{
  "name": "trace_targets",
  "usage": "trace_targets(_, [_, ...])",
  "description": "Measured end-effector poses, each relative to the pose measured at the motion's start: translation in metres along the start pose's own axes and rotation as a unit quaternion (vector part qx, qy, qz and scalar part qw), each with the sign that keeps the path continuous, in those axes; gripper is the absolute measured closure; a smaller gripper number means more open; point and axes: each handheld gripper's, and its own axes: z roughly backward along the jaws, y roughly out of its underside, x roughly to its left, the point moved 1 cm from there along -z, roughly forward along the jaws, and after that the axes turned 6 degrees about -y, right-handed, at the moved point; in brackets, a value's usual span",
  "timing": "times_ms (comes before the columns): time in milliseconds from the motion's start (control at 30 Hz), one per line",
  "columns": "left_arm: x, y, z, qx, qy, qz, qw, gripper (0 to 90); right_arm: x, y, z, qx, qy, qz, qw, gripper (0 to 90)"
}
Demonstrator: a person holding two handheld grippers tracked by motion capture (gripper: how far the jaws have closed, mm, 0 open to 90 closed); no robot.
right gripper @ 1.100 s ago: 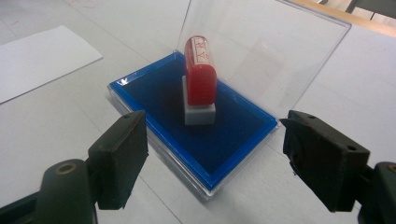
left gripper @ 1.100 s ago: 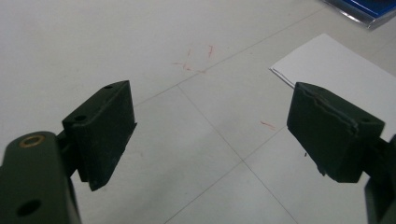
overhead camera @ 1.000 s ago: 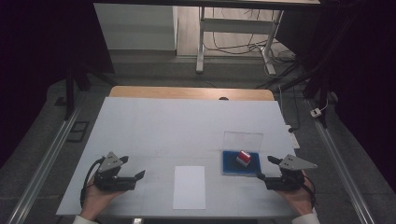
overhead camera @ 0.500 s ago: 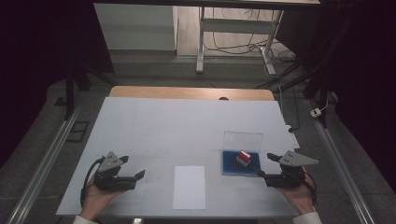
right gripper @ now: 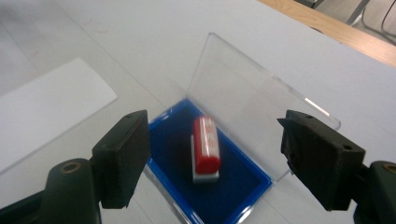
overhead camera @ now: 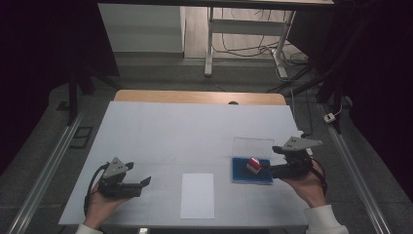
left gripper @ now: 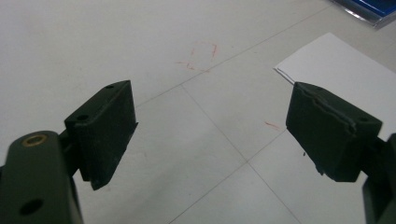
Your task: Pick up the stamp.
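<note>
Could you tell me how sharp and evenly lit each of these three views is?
High view: table bright, surroundings dark, detail small. Left gripper view: the left gripper is sharp, the table soft. Right gripper view: the red stamp is slightly blurred, with a glare streak on the clear lid.

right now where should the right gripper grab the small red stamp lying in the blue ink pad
Probably across the small red stamp body's long sides, coming down from above: it lies on the blue ink pad, lengthwise between the open right gripper jaws, with the clear upright lid behind.
</note>
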Motion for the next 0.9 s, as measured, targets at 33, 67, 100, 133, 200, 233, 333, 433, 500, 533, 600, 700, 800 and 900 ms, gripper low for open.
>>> trace_targets(33, [0.0, 0.0, 0.0, 0.0, 0.0, 0.001, 1.0, 16.2, -0.001, -0.003, -0.001, 0.0, -0.005, -0.006, 1.0, 24.4])
trace_targets(67, [0.0, 0.0, -0.001, 0.0, -0.001, 0.001, 1.0, 16.3, -0.001, -0.009, -0.005, 0.001, -0.007, -0.007, 0.9999, 24.5])
trace_targets(100, [-0.001, 0.0, -0.001, 0.001, 0.0, -0.001, 1.0, 16.4, -0.001, -0.012, -0.007, 0.004, -0.006, -0.008, 0.9999, 24.5])
trace_targets(133, [-0.001, 0.0, -0.001, 0.001, 0.001, -0.001, 1.0, 16.4, -0.001, -0.012, -0.007, 0.004, -0.006, -0.008, 0.9999, 24.5])
trace_targets(200, [-0.002, 0.001, -0.002, 0.002, 0.001, -0.005, 1.0, 16.6, 0.002, -0.014, -0.014, -0.012, -0.016, -0.009, 0.9998, 26.9])
trace_targets(233, [-0.002, 0.001, -0.002, 0.003, 0.001, -0.007, 1.0, 16.6, 0.002, -0.014, -0.018, -0.001, -0.021, -0.011, 0.9997, 26.9])
trace_targets(333, [-0.003, 0.002, -0.003, 0.006, 0.001, -0.009, 0.9999, 16.6, 0.004, -0.009, -0.03, 0.023, -0.03, -0.009, 0.9992, 28.8])
trace_targets(433, [-0.003, 0.002, -0.004, 0.007, 0.001, -0.01, 0.9999, 16.6, 0.006, -0.005, -0.04, 0.045, -0.026, -0.004, 0.9986, 29.6])
trace_targets(500, [-0.003, 0.002, -0.004, 0.008, 0.001, -0.011, 0.9999, 16.6, 0.005, -0.005, -0.044, 0.054, -0.019, -0.002, 0.9984, 30.6])
trace_targets(533, [-0.003, 0.002, -0.004, 0.008, 0.001, -0.012, 0.9999, 16.6, 0.005, -0.005, -0.044, 0.054, -0.019, -0.002, 0.9984, 30.6])
trace_targets(600, [-0.003, 0.002, -0.004, 0.008, 0.001, -0.012, 0.9999, 16.6, 0.003, -0.004, -0.046, 0.056, -0.014, -0.005, 0.9983, 32.4])
trace_targets(700, [-0.003, 0.002, -0.005, 0.01, 0.0, -0.014, 0.9998, 16.7, -0.001, -0.001, -0.048, 0.06, -0.013, -0.009, 0.9981, 35.0])
trace_targets(800, [-0.003, 0.002, -0.005, 0.011, -0.001, -0.015, 0.9998, 16.7, -0.005, 0.003, -0.054, 0.072, -0.011, -0.009, 0.9973, 37.3])
trace_targets(900, [-0.003, 0.002, -0.006, 0.011, -0.001, -0.014, 0.9998, 16.7, -0.006, 0.006, -0.058, 0.084, -0.011, -0.007, 0.9963, 41.4])
